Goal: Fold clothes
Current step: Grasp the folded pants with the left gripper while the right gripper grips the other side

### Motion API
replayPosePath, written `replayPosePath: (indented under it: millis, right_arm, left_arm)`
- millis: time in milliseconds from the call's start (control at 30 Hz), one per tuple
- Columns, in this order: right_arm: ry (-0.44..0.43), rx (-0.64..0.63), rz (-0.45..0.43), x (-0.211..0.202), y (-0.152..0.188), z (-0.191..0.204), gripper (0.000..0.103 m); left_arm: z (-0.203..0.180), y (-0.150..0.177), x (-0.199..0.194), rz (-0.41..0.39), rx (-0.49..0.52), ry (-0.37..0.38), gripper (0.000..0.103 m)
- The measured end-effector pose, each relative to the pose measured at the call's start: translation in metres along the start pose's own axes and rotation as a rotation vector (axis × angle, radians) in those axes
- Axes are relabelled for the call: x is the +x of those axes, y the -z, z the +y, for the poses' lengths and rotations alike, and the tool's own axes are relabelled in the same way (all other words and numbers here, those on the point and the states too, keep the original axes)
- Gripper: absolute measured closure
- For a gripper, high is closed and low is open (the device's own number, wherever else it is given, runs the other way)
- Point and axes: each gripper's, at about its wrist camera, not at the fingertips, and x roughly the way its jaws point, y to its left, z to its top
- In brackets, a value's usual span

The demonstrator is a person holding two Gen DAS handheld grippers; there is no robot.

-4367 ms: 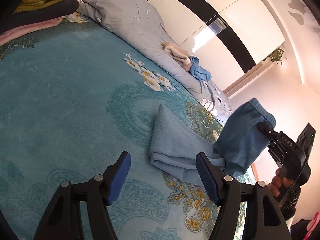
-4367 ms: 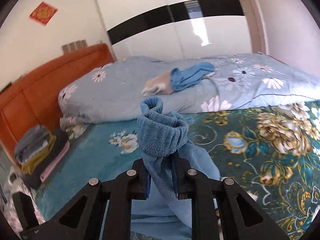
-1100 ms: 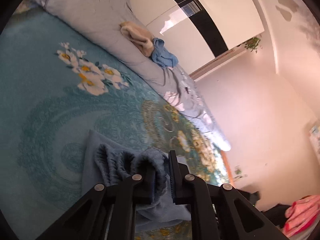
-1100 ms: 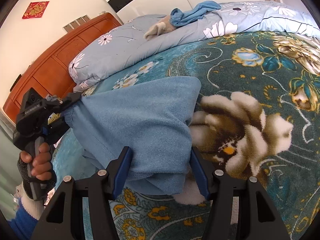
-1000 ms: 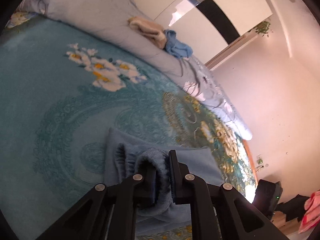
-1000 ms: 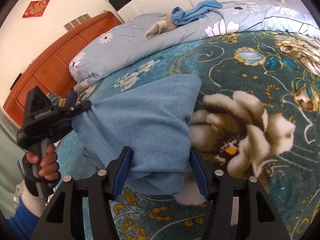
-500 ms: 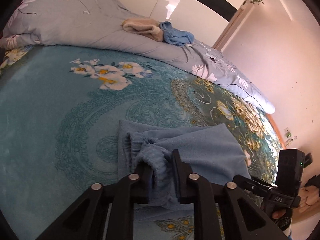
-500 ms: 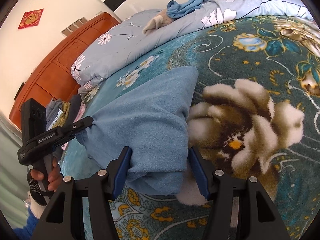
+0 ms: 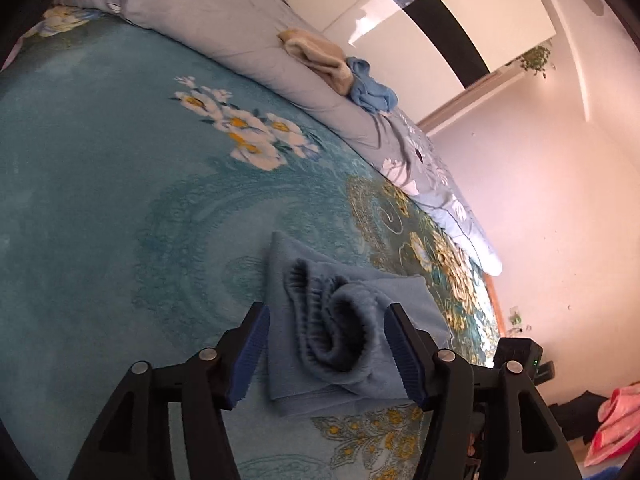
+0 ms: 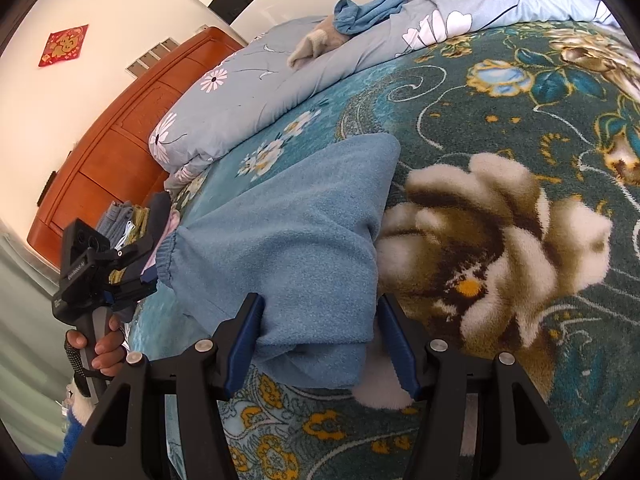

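A light blue fleece garment [image 9: 360,312] lies folded on the teal floral bedspread [image 9: 100,200]. Its gathered elastic waistband [image 9: 340,324] sits bunched on top. My left gripper [image 9: 328,352] straddles that waistband with its jaws opening, and the blue pads stand clear of the cloth on both sides. In the right wrist view the garment [image 10: 300,232] stretches from the left gripper [image 10: 148,268], held by a hand, to my right gripper [image 10: 320,344]. The right gripper is open, and the folded end of the garment rests between its fingers.
A grey floral quilt [image 9: 240,20] lies rolled along the far side, with a beige item [image 9: 316,52] and a blue item [image 9: 372,92] on it. A stack of folded clothes [image 10: 128,216] sits by the wooden headboard [image 10: 132,120]. The bed's edge runs at the right [image 9: 492,300].
The left jaws have parted and let go of the waistband, which now rests on the folded garment. The left gripper has drawn back a little. The right gripper has stayed put, still open.
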Motion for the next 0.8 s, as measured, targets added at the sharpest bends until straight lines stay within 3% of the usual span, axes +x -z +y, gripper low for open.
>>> replayPosePath:
  millis: [100,300,433,600,800]
  right_arm:
    - [-0.039,0.047,-0.002,0.000,-0.003,-0.007,0.042]
    - [-0.086,0.128,-0.022,-0.004,-0.008,-0.019,0.042]
    - [-0.092,0.153,-0.021,-0.003,-0.008,-0.023,0.042]
    - [-0.097,0.155,-0.020,0.002,-0.011,-0.023,0.042]
    - [-0.131,0.180,-0.027,0.012,-0.018,-0.023,0.042]
  left_arm:
    - [0.003,0.002,-0.005,-0.032,-0.042,0.038,0.025]
    - [-0.031,0.004,0.028,0.027,0.129,-0.108,0.025]
    - [-0.019,0.008,0.048,0.079,0.134,-0.184,0.025]
    - [0.004,0.013,0.050,0.094,0.049,-0.119,0.025]
    - [0.000,0.012,0.058,0.096,0.032,-0.067,0.025]
